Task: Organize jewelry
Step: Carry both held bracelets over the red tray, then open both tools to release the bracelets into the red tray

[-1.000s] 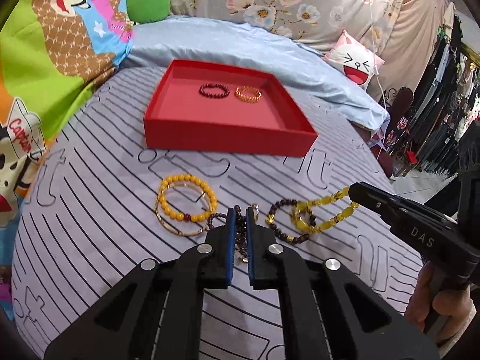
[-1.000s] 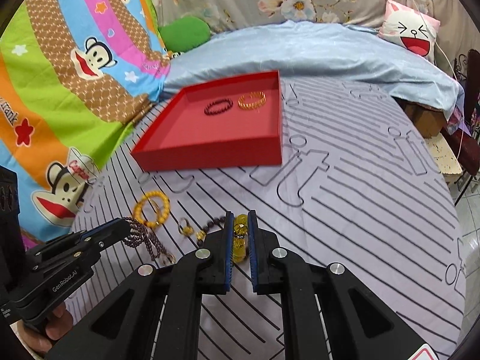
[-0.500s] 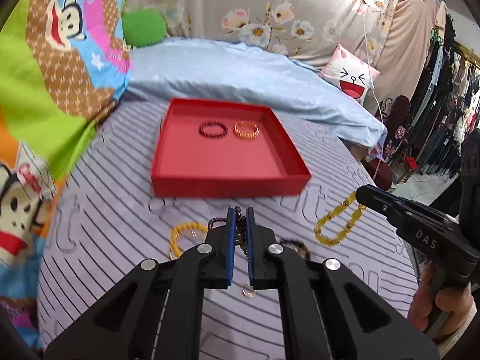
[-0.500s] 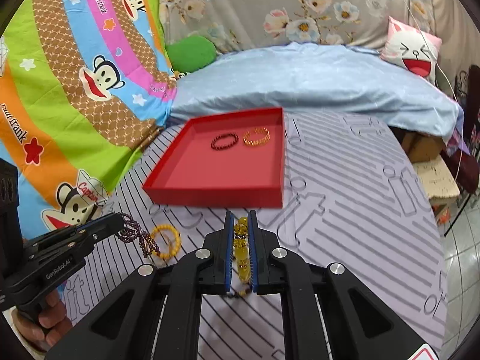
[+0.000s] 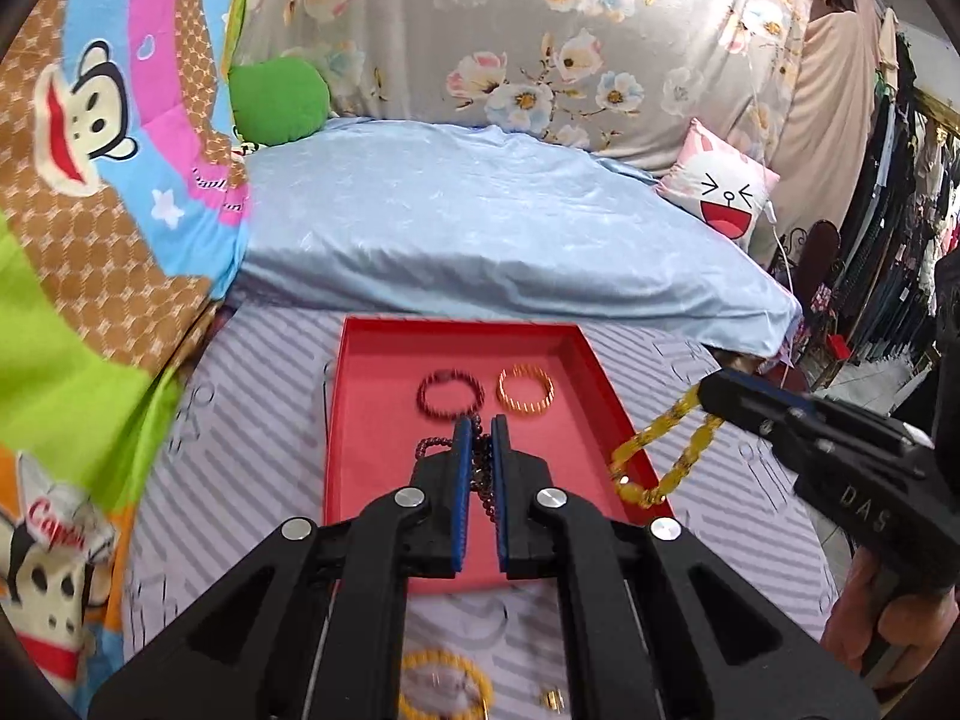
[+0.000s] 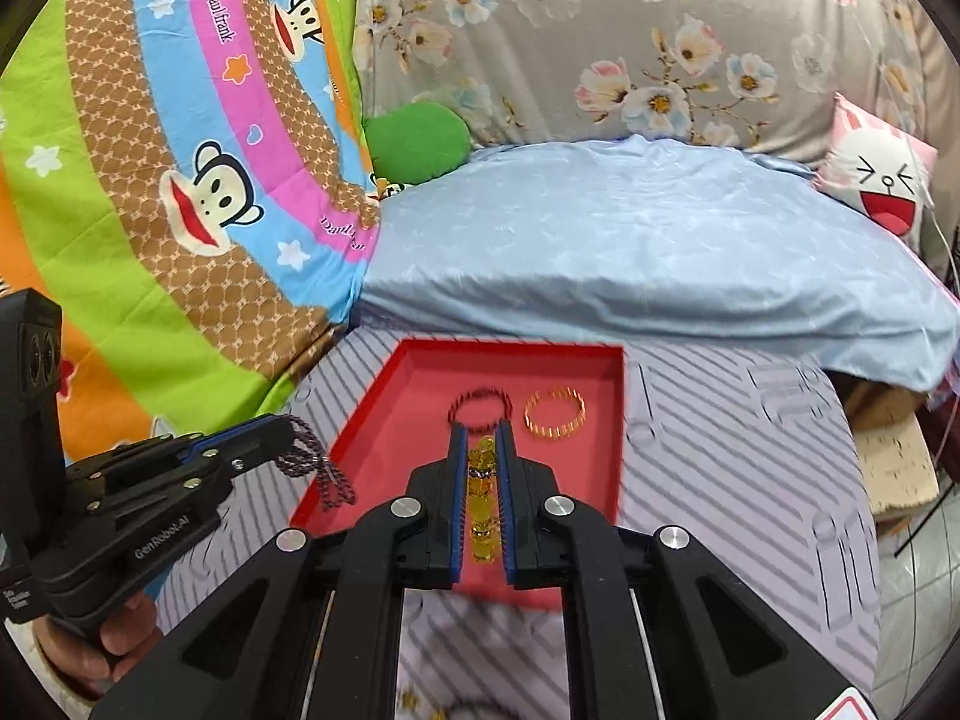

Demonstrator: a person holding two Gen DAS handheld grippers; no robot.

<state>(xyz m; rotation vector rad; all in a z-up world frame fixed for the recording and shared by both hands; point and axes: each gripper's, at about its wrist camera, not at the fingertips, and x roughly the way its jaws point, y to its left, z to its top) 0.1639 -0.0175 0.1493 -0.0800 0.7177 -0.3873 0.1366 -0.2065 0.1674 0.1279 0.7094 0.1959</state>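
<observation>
A red tray (image 5: pixel 384 420) (image 6: pixel 384 414) lies on the striped bed cover, with a dark red bead bracelet (image 5: pixel 450 396) (image 6: pixel 480 405) and a gold bangle (image 5: pixel 525 390) (image 6: pixel 555 413) in its far half. My left gripper (image 5: pixel 480 429) (image 6: pixel 288 423) hovers over the tray's near half, shut on a dark beaded bracelet (image 5: pixel 480 474) (image 6: pixel 324 474) that dangles from it. My right gripper (image 6: pixel 481 432) (image 5: pixel 705 393) is shut on a yellow bead bracelet (image 6: pixel 481 498) (image 5: pixel 660 456), which hangs above the tray's right edge.
On the cover near me lie a yellow bead bangle (image 5: pixel 444 684) and a small gold ring (image 5: pixel 552 701). A blue quilt (image 5: pixel 480 228) is bunched behind the tray. A cartoon blanket (image 5: pixel 90 180) rises at the left, and a cat-face pillow (image 5: pixel 720 204) sits far right.
Both grippers have lifted their bracelets off the bed cover and carried them forward and up, over the red tray. The other pieces stayed on the cover.
</observation>
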